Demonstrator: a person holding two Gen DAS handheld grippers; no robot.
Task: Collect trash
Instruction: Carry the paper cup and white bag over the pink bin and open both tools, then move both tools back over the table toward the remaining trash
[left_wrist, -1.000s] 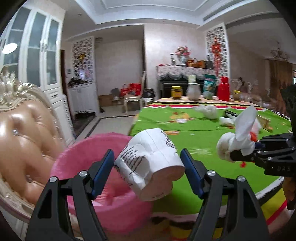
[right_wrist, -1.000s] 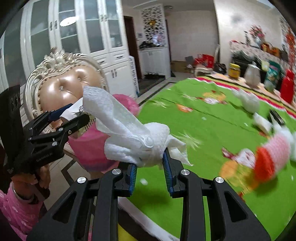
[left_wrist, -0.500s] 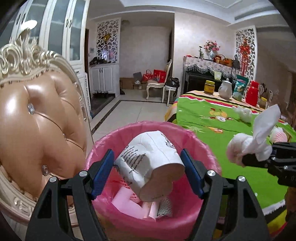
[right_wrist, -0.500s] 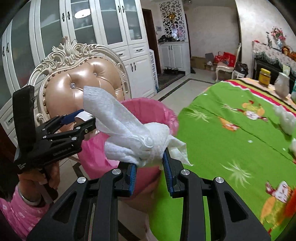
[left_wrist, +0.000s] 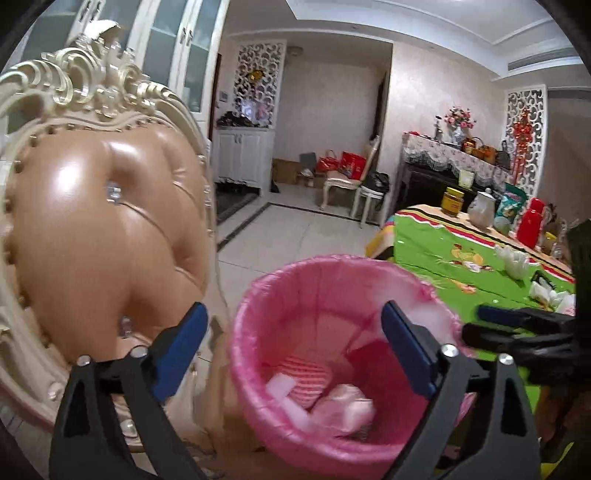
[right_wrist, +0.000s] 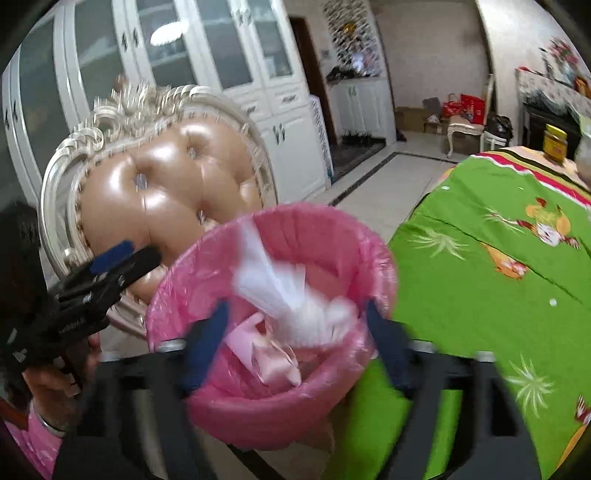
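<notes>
A pink bin (left_wrist: 436, 295) lined with a pink bag stands between the chair and the table; it also shows in the right wrist view (right_wrist: 207, 243). My left gripper (left_wrist: 291, 350) is open and empty just above its left rim. Trash (left_wrist: 332, 402) lies on the bin's bottom. My right gripper (right_wrist: 299, 343) is open above the bin. A white tissue (right_wrist: 291, 295), blurred, hangs loose between its fingers over the bin's mouth. The right gripper shows at the right of the left wrist view (left_wrist: 517, 328), and the left gripper at the left of the right wrist view (right_wrist: 107, 273).
A tan padded chair (left_wrist: 96, 229) with a carved cream frame stands just left of the bin. The table with the green cloth (right_wrist: 498, 288) lies to the right, with more white tissues (left_wrist: 513, 258), jars and a red flask (left_wrist: 530, 221) at its far end.
Both grippers have opened. The crumpled paper cup has left the left gripper and the tissue has come free of the right one over the bin.
</notes>
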